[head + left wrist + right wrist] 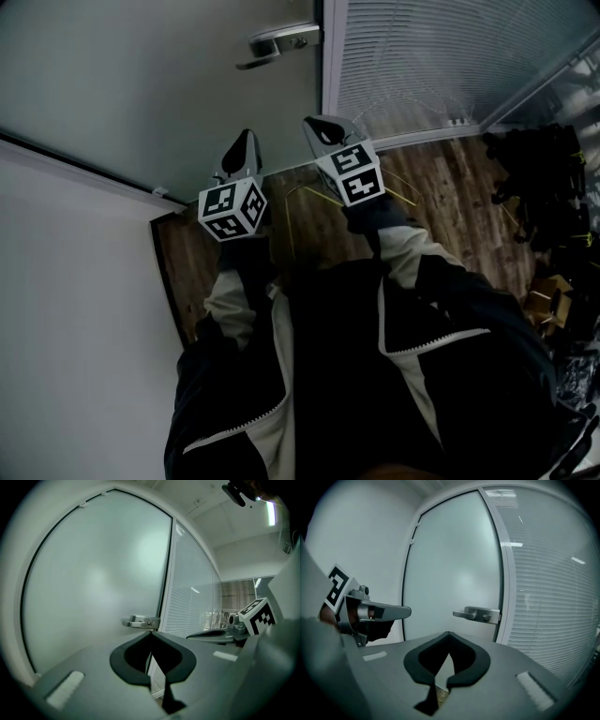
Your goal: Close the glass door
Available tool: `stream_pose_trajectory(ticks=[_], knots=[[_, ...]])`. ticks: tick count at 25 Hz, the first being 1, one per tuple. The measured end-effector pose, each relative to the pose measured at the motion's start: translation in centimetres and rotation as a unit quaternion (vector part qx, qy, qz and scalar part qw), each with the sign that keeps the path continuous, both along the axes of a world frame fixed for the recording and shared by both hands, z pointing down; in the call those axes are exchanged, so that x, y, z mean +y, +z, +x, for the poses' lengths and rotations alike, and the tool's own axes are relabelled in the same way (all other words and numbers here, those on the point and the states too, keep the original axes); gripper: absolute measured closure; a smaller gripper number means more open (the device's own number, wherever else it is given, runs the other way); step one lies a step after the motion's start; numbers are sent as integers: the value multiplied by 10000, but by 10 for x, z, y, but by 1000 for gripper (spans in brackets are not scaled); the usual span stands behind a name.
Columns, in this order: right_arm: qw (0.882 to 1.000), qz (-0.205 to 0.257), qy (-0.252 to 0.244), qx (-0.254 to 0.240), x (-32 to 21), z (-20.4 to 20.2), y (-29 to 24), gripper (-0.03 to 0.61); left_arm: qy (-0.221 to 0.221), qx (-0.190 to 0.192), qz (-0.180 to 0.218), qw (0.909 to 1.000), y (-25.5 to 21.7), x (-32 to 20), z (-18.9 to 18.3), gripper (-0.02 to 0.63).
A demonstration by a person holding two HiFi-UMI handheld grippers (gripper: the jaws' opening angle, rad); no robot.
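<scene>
The frosted glass door (pixel 141 84) stands flush in its frame, its edge against the jamb. Its metal lever handle (pixel 277 42) sits near that edge. My left gripper (pixel 246 150) is shut and empty, held a short way back from the door and below the handle (pixel 140 621). Beside it on the right, my right gripper (pixel 323 127) is also shut on nothing, its tips clear of the handle (pixel 478 614). In each gripper view the other gripper shows: the right gripper (pixel 206 633) and the left gripper (pixel 401 612). Neither touches the door (pixel 454 573).
A glass partition with slatted blinds (pixel 441 56) adjoins the door on the right. A white wall (pixel 66 309) runs along the left. Below is a wooden floor (pixel 450 197), with dark bags and clutter (pixel 544 187) at the right.
</scene>
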State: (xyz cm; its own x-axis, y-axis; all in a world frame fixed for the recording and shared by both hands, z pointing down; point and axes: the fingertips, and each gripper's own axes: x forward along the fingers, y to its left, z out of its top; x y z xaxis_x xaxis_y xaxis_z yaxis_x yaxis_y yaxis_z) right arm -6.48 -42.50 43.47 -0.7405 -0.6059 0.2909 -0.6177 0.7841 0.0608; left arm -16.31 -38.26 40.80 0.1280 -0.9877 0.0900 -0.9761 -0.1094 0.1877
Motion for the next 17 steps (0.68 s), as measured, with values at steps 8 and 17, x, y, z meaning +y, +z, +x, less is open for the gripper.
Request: stream_pose_trajectory(ticks=[8, 17], knots=[[10000, 55, -2, -11, 0, 3, -1, 577, -14, -44, -10, 10000, 2, 0, 2, 614], [10000, 9, -2, -2, -9, 8, -3, 577, -114, -12, -106, 9999, 6, 0, -1, 614]])
